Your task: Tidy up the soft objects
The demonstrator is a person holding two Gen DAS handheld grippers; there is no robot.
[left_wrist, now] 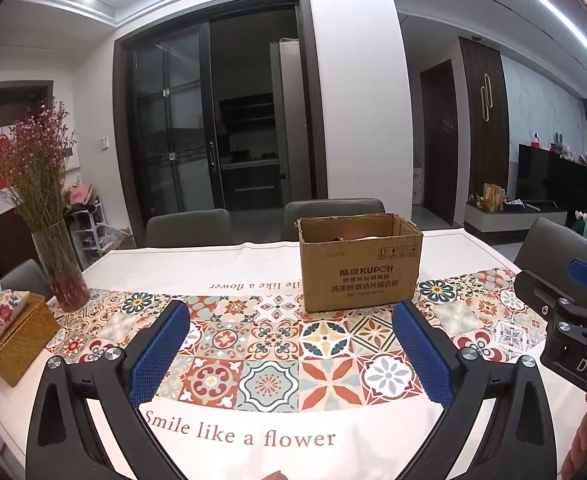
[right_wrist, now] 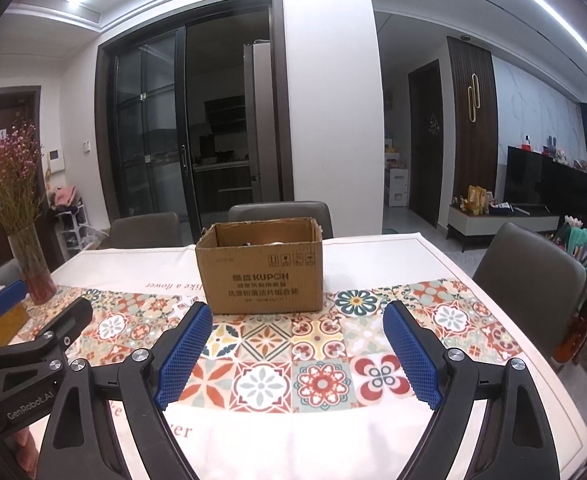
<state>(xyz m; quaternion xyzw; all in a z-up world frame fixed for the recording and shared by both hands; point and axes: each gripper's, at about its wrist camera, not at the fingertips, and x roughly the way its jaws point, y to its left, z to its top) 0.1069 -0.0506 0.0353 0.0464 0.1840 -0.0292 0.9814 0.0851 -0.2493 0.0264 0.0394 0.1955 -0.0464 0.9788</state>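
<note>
Both grippers hover empty over the desk, facing the cardboard box.

The left gripper (left_wrist: pixel 289 344) and the right gripper (right_wrist: pixel 297 346) each hold their jaws wide apart, clamped on nothing. The cardboard box (right_wrist: pixel 260 270) stands open-topped on the patterned tablecloth (left_wrist: pixel 277 364), near the middle of the desk. Something pale and something dark peek over its rim, too hidden to name. No soft objects lie loose on the cloth, so the sorting looks either finished or not yet begun; I cannot tell which.
</note>
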